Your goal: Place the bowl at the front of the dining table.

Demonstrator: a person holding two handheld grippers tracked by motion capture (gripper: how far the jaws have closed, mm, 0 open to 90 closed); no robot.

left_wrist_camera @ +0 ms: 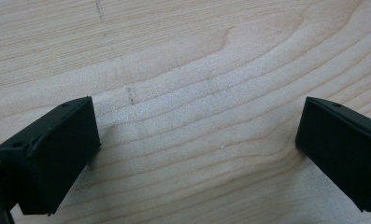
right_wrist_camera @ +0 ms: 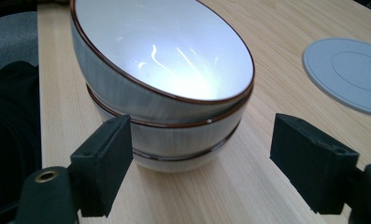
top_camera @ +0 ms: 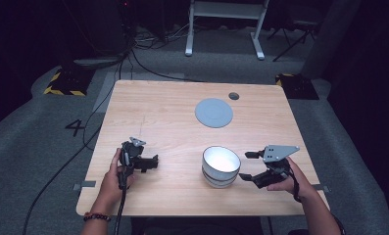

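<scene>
Two nested white ceramic bowls with brown rims (top_camera: 221, 166) sit near the worktop's (top_camera: 162, 122) front edge: hard, glazed, slippery, breakable. The right gripper (top_camera: 248, 166), jaws spread, should probably pinch the upper rim; the left gripper (left_wrist_camera: 192, 154) hangs open over bare wood.

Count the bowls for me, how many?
3, it seems: stacked bowls near the table's front right. Top bowl, middle bowl, bottom bowl. More could hide inside the stack.

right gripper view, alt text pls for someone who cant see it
A stack of white bowls with brown rims sits on a wooden table, just ahead of the right claw, whose black jaws stand open. A grey disc lies at the right.
</scene>
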